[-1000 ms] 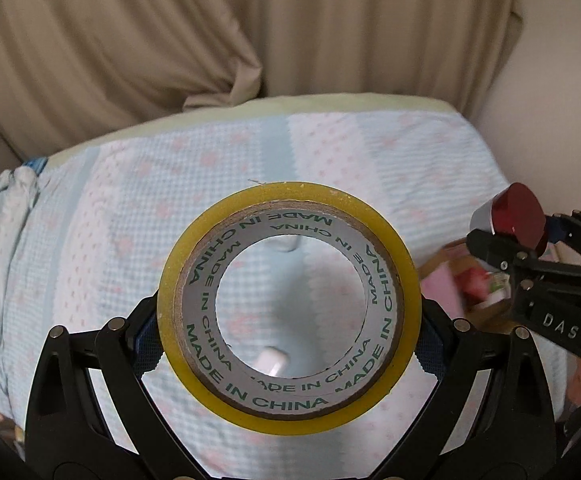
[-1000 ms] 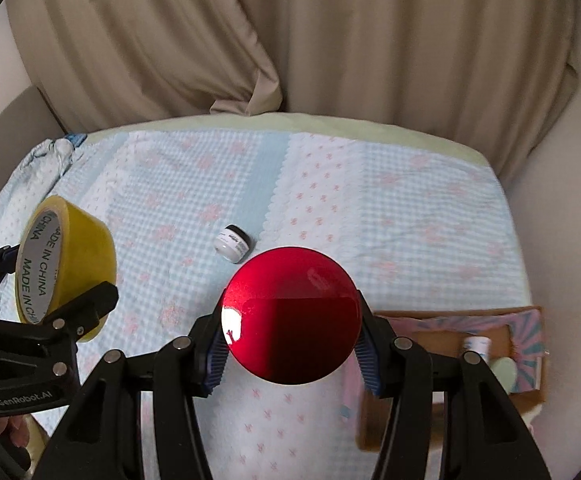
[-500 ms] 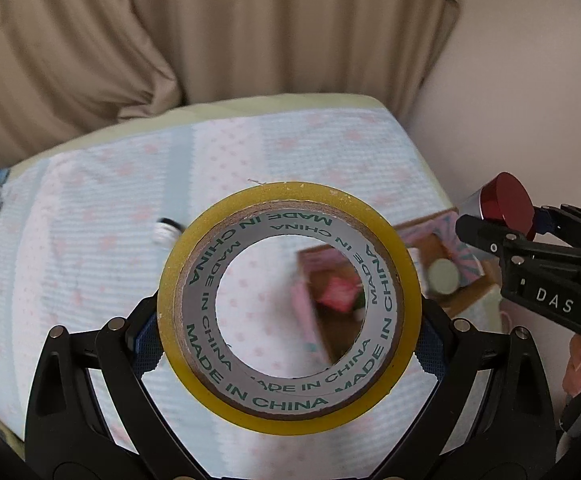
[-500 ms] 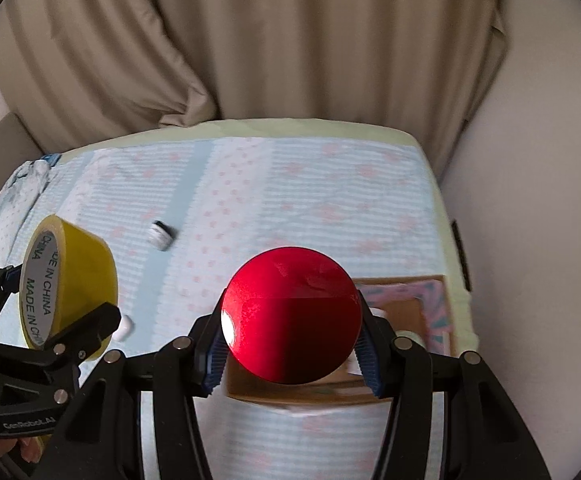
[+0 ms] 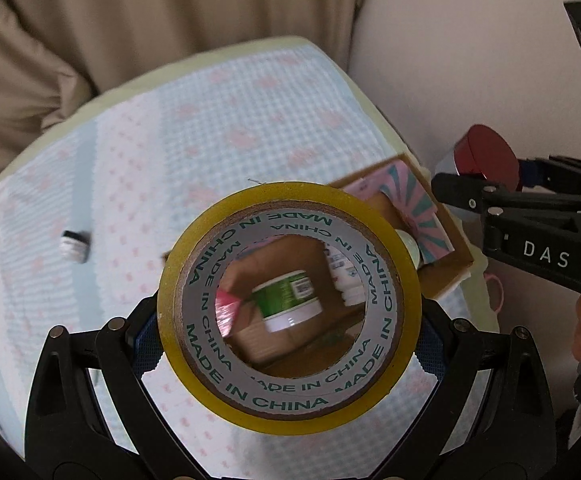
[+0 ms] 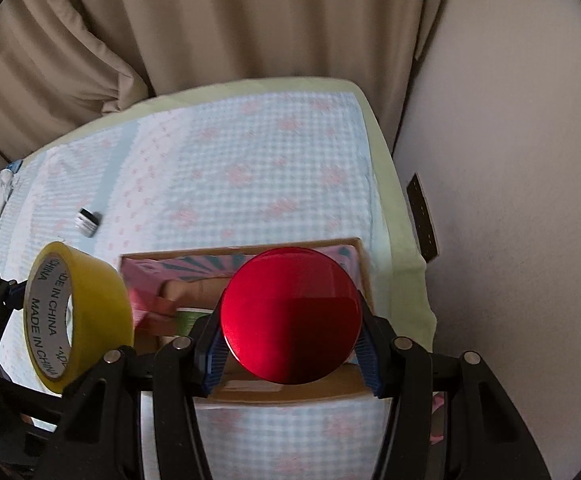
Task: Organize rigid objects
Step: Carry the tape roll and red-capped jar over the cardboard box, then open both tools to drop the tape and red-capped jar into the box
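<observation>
My left gripper (image 5: 290, 332) is shut on a yellow tape roll (image 5: 194, 280), held above the cardboard box (image 5: 446, 260). Through the roll's hole I see a green-and-white jar (image 5: 288, 300) and a pink packet in the box. My right gripper (image 6: 290, 344) is shut on a round red tin (image 6: 290, 316), held over the box (image 6: 290, 394). The tape roll (image 6: 90, 308) shows at the left of the right wrist view, the red tin (image 5: 484, 158) at the right of the left wrist view. A small black-lidded jar (image 6: 87, 222) lies on the bed, and also shows in the left wrist view (image 5: 75, 246).
The box sits at the right edge of a bed with a blue-and-pink checked cover (image 6: 250, 168). A wall (image 6: 510, 160) runs close along the right. Beige curtains (image 6: 230, 20) hang behind the bed.
Both grippers have swung to the right with their loads, from over the middle of the bed to over the box. The small jar now lies far to the left.
</observation>
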A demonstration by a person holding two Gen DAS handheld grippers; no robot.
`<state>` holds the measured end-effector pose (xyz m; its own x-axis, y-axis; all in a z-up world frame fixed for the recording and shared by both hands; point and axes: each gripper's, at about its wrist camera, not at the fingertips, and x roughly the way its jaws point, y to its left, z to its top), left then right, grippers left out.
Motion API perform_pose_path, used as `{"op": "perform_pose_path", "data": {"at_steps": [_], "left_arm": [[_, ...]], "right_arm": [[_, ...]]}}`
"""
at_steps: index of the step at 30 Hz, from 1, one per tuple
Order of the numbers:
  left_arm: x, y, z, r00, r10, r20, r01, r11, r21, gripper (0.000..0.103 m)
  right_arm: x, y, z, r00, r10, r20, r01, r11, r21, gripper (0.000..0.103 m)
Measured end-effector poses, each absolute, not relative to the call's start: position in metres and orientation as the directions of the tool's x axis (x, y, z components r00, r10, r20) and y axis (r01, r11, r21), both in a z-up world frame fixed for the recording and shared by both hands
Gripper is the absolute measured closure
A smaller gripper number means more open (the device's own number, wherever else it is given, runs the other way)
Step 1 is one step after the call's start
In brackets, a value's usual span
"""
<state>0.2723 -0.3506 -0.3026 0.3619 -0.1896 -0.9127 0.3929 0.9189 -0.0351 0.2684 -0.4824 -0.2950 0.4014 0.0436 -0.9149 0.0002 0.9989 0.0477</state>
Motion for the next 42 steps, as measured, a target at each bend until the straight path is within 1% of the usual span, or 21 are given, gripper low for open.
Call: {"op": "perform_pose_path", "data": {"at_steps": [9,14,17,23,25,27,28,29,30,31,36,42], "left_arm": [[0.303,-0.4,-0.389,0.195,-0.117,-0.974,0.461,0.887,-0.014,0.006],[0.311,-0.414,-0.42,0.119,-0.078,-0.99,0.491,0.871,-0.01,0.006],[0.314,-0.416,-0.428,0.088,-0.07,-0.994,0.495,0.868,-0.017,0.006],[0.318,-0.412,-0.429,0.068,-0.063,-0.996,0.496,0.868,-0.021,0.006],[0.319,-0.412,-0.43,0.043,-0.08,-0.996,0.509,0.86,-0.046,0.006],[0.321,-0.412,-0.431,0.04,-0.077,-0.996,0.514,0.856,-0.046,0.006],[0.32,-0.412,-0.431,0.039,-0.063,-0.997,0.515,0.857,-0.034,0.006],[0.319,-0.411,-0.431,0.039,-0.055,-0.998,0.514,0.858,-0.027,0.005],[0.318,-0.409,-0.431,0.037,-0.058,-0.998,0.511,0.859,-0.031,0.0],[0.316,-0.406,-0.428,0.044,-0.075,-0.996,0.505,0.862,-0.043,0.0],[0.312,-0.395,-0.415,0.07,-0.083,-0.994,0.489,0.871,-0.038,0.0],[0.31,-0.386,-0.398,0.099,-0.077,-0.992,0.49,0.872,-0.018,0.0]], "right_arm": [[0.307,-0.516,-0.374,0.285,0.075,-0.956,0.004,0.997,0.079,0.053],[0.318,-0.522,-0.405,0.243,0.12,-0.963,-0.018,0.993,0.119,0.053],[0.321,-0.514,-0.406,0.261,0.1,-0.96,-0.082,0.993,0.081,0.053],[0.326,-0.507,-0.408,0.246,0.108,-0.963,-0.149,0.986,0.072,0.053],[0.325,-0.504,-0.41,0.238,0.111,-0.965,-0.156,0.985,0.075,0.053],[0.328,-0.503,-0.412,0.231,0.118,-0.966,-0.142,0.986,0.086,0.052],[0.328,-0.503,-0.413,0.227,0.123,-0.966,-0.137,0.986,0.094,0.044],[0.328,-0.503,-0.412,0.239,0.134,-0.962,-0.137,0.985,0.103,0.032],[0.328,-0.502,-0.408,0.259,0.147,-0.955,-0.144,0.983,0.112,0.008],[0.326,-0.501,-0.405,0.274,0.185,-0.944,-0.162,0.976,0.145,0.0],[0.324,-0.489,-0.403,0.28,0.133,-0.951,-0.227,0.972,0.069,0.0],[0.319,-0.49,-0.394,0.299,0.145,-0.943,-0.204,0.975,0.085,0.0]]}}
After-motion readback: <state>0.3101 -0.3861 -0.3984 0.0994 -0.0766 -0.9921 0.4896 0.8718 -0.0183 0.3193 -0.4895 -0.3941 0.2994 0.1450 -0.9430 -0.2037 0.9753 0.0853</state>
